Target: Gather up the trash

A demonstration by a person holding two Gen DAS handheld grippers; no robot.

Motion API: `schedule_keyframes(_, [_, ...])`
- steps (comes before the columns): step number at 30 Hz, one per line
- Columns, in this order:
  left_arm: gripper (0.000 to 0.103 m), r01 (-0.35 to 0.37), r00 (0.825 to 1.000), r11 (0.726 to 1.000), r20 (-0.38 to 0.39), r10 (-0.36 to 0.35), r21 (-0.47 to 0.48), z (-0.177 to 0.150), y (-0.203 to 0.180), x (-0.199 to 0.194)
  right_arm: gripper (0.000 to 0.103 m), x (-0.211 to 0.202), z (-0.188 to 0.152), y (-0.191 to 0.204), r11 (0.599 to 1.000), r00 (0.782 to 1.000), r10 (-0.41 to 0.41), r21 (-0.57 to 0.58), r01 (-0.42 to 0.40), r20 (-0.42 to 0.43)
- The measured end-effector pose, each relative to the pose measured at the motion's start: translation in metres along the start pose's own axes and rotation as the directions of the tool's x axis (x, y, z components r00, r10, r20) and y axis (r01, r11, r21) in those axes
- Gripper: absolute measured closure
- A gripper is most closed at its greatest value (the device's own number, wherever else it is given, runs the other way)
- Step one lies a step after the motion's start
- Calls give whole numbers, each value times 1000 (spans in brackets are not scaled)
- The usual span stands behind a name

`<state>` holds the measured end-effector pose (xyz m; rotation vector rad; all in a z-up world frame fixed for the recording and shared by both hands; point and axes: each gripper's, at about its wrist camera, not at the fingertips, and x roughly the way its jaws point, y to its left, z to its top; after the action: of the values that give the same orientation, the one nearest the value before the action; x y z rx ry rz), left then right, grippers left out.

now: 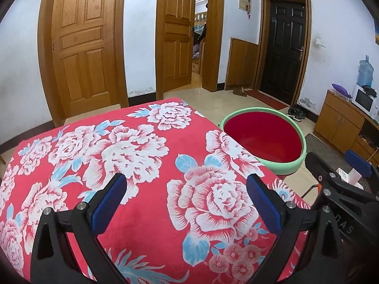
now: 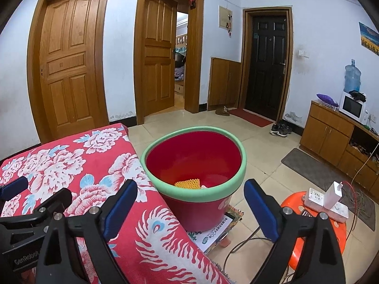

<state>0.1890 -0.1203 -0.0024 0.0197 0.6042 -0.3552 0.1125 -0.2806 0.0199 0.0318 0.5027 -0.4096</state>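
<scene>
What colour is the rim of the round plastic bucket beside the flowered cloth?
Pale green rim on a red bucket, clearest in the right wrist view.

You can read "GenRobot" on the left gripper (image 2: 14,187) body; the right gripper (image 1: 355,172) body shows only the letters "DAS".

Both views are evenly lit and pretty bright, with soft indoor light and barely any shadows. Heavy fisheye bend bows the wooden doors (image 2: 68,64), corners go black, and everything stays sharp with no glare.
</scene>
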Motion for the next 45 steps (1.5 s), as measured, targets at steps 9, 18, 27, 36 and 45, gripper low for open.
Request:
schedule_keyframes(9, [4, 4, 1000, 1000, -13, -4, -6, -1, 1, 1, 7, -2, -1, 1, 1000, 1000, -2, 4, 2, 6])
schedule_keyframes(18, [4, 4, 1000, 1000, -16, -4, -9, -1, 1, 2, 7, -2, -1, 1, 1000, 1000, -2, 3, 2, 9])
schedule_keyframes(27, [4, 3, 1000, 1000, -14, -3, -8, -1, 2, 2, 7, -1, 0, 0, 1000, 1000, -2, 3, 2, 9])
schedule_keyframes(36, [4, 4, 1000, 1000, -15, -5, -9, -1, 1, 1, 7, -1, 0, 0, 1000, 1000, -2, 4, 2, 11])
schedule_keyframes(45, [4, 4, 1000, 1000, -15, -4, -9, -1, 2, 2, 7, -1, -1, 0, 1000, 1000, -3, 3, 3, 11])
